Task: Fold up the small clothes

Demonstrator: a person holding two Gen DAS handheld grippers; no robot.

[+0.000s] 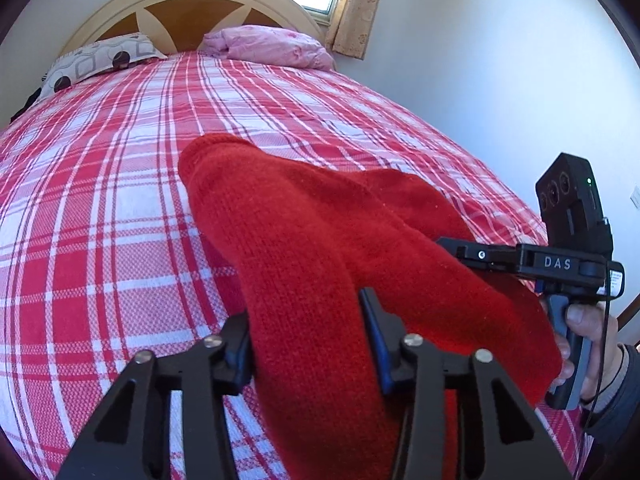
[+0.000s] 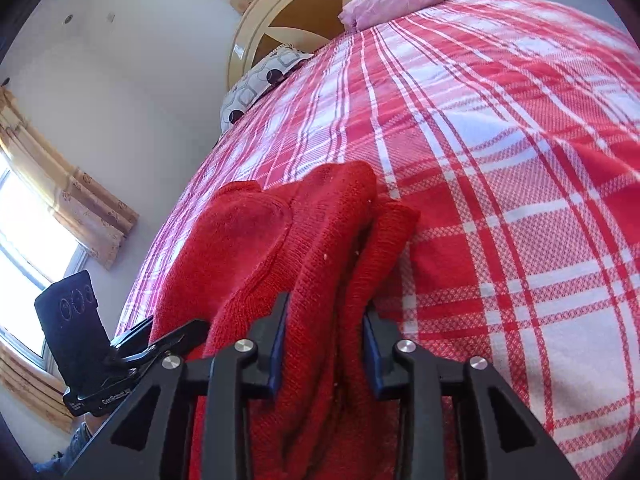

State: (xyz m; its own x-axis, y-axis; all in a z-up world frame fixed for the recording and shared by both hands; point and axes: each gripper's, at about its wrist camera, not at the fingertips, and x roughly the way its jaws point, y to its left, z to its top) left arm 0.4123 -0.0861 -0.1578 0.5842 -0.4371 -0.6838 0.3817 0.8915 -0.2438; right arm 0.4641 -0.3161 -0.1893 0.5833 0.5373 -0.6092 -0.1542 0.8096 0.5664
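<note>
A red knitted garment [image 1: 300,220] lies bunched on the red-and-white plaid bed cover [image 1: 100,200], with two tube-like parts reaching away from me. In the left wrist view my left gripper [image 1: 308,344] is shut on one thick part, which fills the gap between the blue pads. My right gripper [image 1: 452,248] comes in from the right and bites the garment's right side. In the right wrist view the right gripper [image 2: 324,344] pinches a fold of the red garment [image 2: 260,232]. The left gripper [image 2: 172,336] shows at the lower left, at the cloth's edge.
The plaid cover [image 2: 520,160] spreads wide beyond the garment. At the head of the bed are a patterned pillow [image 1: 96,60], a pink pillow [image 1: 272,46] and a curved headboard [image 1: 192,4]. A white wall [image 1: 480,80] runs along the right side. A hand [image 1: 588,320] grips the right handle.
</note>
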